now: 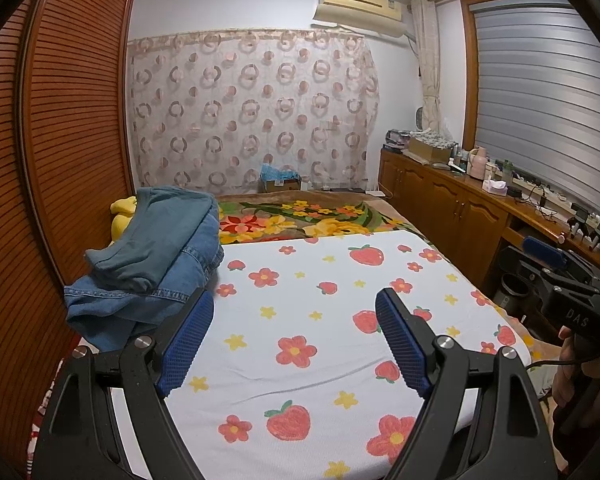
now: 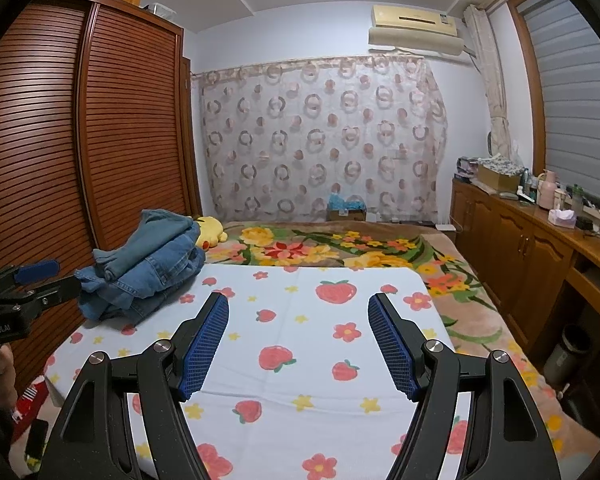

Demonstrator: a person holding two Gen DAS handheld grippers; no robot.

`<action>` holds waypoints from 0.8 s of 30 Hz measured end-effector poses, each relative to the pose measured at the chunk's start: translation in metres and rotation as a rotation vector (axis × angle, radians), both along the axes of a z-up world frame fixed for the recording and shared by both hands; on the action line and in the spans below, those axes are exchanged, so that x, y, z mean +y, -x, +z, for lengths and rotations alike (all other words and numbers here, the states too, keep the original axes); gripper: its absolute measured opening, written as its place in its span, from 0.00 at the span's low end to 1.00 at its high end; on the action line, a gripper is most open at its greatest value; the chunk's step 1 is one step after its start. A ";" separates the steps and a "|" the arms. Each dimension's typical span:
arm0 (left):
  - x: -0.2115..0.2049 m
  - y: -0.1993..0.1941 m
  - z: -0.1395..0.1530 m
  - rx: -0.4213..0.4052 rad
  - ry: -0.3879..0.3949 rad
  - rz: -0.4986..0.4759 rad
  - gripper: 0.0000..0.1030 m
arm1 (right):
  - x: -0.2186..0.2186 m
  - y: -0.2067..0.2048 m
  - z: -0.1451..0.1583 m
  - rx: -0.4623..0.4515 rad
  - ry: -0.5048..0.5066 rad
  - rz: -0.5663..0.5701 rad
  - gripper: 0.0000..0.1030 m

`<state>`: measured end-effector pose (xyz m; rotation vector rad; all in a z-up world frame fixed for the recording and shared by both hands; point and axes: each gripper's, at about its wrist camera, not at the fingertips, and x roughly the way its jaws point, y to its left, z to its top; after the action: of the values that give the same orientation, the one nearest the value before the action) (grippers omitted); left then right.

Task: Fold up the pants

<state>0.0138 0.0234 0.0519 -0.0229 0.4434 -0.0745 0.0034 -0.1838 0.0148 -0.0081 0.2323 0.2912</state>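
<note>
Pants (image 1: 152, 264): heaped denim pile, ahead-left of left claw (image 1: 296, 320), just beside its left finger, long axis running away. Left claw nearer. Right claw (image 2: 298, 320) well apart. Both claws spread, empty.

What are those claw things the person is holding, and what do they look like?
Each is a black handheld gripper: the left gripper and right gripper have two angled black plastic fingers faced with textured blue pads and silver pivot bolts. White lettering marks the bodies. A thin black cable trails from the right one.
</note>
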 end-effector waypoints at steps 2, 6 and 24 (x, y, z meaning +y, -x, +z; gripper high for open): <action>0.001 0.000 0.000 0.001 0.000 0.001 0.81 | 0.000 0.000 0.000 0.001 0.001 0.000 0.72; 0.000 0.000 0.000 0.000 0.000 0.000 0.81 | 0.000 0.001 0.000 0.002 0.003 0.004 0.72; 0.000 0.000 0.002 0.001 0.000 0.001 0.81 | 0.002 0.001 -0.001 0.000 0.003 0.005 0.72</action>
<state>0.0137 0.0236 0.0537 -0.0235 0.4444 -0.0740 0.0020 -0.1822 0.0140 -0.0115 0.2331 0.2959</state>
